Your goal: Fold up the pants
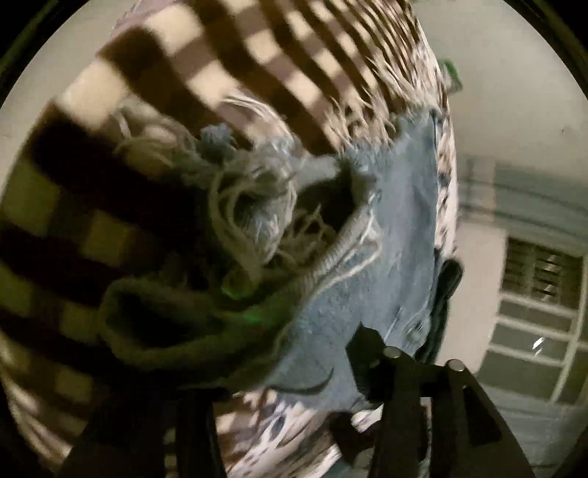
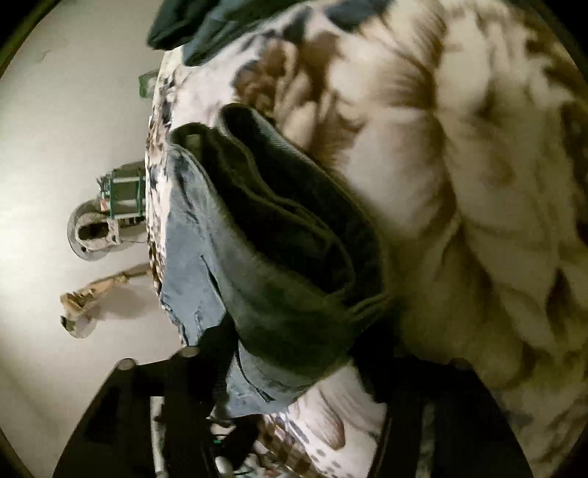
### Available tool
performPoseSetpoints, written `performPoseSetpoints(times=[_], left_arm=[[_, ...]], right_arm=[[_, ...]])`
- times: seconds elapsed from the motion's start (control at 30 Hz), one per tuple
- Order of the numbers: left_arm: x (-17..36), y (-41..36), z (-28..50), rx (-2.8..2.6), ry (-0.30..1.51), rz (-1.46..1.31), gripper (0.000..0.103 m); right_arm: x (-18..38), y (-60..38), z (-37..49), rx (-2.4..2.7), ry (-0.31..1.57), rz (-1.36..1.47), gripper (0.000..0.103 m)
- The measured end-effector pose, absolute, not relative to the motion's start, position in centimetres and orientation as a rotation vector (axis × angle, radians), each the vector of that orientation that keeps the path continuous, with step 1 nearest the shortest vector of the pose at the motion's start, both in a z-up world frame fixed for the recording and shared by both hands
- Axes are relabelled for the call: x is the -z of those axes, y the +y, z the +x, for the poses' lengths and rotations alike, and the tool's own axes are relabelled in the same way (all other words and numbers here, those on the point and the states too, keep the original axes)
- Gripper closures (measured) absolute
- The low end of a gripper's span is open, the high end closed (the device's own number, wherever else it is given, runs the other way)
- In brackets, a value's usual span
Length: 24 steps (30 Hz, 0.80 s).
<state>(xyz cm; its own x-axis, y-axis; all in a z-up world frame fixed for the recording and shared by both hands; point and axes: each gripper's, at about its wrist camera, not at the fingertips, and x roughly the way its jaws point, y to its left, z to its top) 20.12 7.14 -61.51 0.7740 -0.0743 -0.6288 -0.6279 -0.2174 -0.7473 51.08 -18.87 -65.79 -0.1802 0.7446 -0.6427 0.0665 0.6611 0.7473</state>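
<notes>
Light blue ripped jeans (image 1: 389, 228) with frayed white threads lie folded on a patterned bedspread (image 1: 294, 423). My left gripper (image 1: 294, 371) is close over them; its right finger (image 1: 371, 360) rests on the denim, the left finger is in dark shadow. In the right wrist view the jeans (image 2: 191, 257) lie under a dark folded garment (image 2: 294, 239). My right gripper (image 2: 294, 375) sits at the near end of the denim, with cloth filling the gap between its fingers (image 2: 198, 367). The frames are blurred; the grip is unclear on both sides.
A brown-and-cream checked blanket (image 1: 205, 62) lies beyond the jeans. A dark garment (image 2: 220, 22) lies at the far end of the bed. A white wall (image 2: 55, 147) with fixtures and a barred window (image 1: 536, 316) flank the bed.
</notes>
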Motion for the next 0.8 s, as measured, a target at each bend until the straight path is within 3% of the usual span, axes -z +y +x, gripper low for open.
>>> performPoseSetpoints(times=[0.13,0.2,0.23,0.27,0.3,0.37,0.53,0.8], left_arm=[[61.5,7.6,20.3,-0.596,0.516,-1.745,0.05],[61.5,8.0,20.6,-0.634,0.502,-1.745,0.052],[61.1,8.3,21.2,-0.655,0.487,-1.744,0.054],[60.9,8.5,21.4,-0.674,0.494,-1.732,0.07],[60.3,8.9,21.9,-0.686,0.506,-1.712,0.075],[58.7,9.3,22.8,-0.685,0.528,-1.664,0.079],[53.5,10.7,24.6,-0.658,0.609,-1.55,0.08],[44.6,14.3,29.8,-0.518,0.693,-1.438,0.081]], right_arm=[[66.6,-18.2,51.4,-0.741,1.644,0.744,0.019],[66.8,-17.8,51.6,-0.734,1.634,0.773,0.018],[66.8,-17.5,51.8,-0.721,1.629,0.783,0.02],[66.8,-17.5,51.8,-0.699,1.615,0.794,0.032],[66.5,-17.5,51.7,-0.664,1.597,0.788,0.046],[65.8,-17.5,51.8,-0.626,1.584,0.781,0.058],[62.3,-17.1,51.2,-0.581,1.547,0.771,0.064],[51.4,-16.6,52.3,-0.552,1.484,0.817,0.066]])
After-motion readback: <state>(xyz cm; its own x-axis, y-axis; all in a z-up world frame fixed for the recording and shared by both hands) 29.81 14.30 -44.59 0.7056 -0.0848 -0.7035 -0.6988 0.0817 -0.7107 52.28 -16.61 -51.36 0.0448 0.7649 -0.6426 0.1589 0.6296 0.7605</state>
